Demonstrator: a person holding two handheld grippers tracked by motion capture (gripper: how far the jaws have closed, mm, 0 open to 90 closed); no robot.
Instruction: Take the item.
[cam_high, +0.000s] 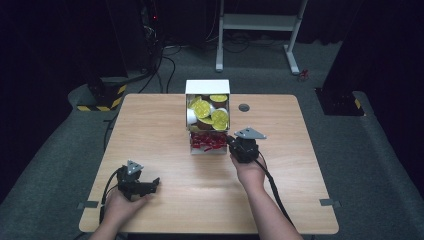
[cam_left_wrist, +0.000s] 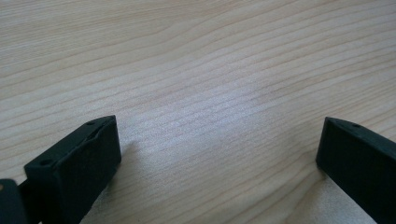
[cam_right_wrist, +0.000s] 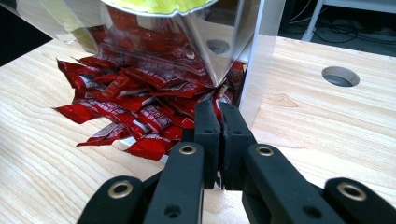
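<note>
We've got the right gripper (cam_right_wrist: 219, 119) w/ jaws together, tips touching the small red foil sachets (cam_right_wrist: 140, 109) just ahead, under the clear plastic dispenser (cam_right_wrist: 187, 42).

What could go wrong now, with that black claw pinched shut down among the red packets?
The right gripper is shut at the edge of the red packets; whether it has actually caught one cannot be told, so it might lift away with nothing, or a thin packet could slip free. Its jaws also sit close to the clear dispenser wall, so a careless pull might nudge it. The left gripper rests open on the table, steadying nothing.
</note>
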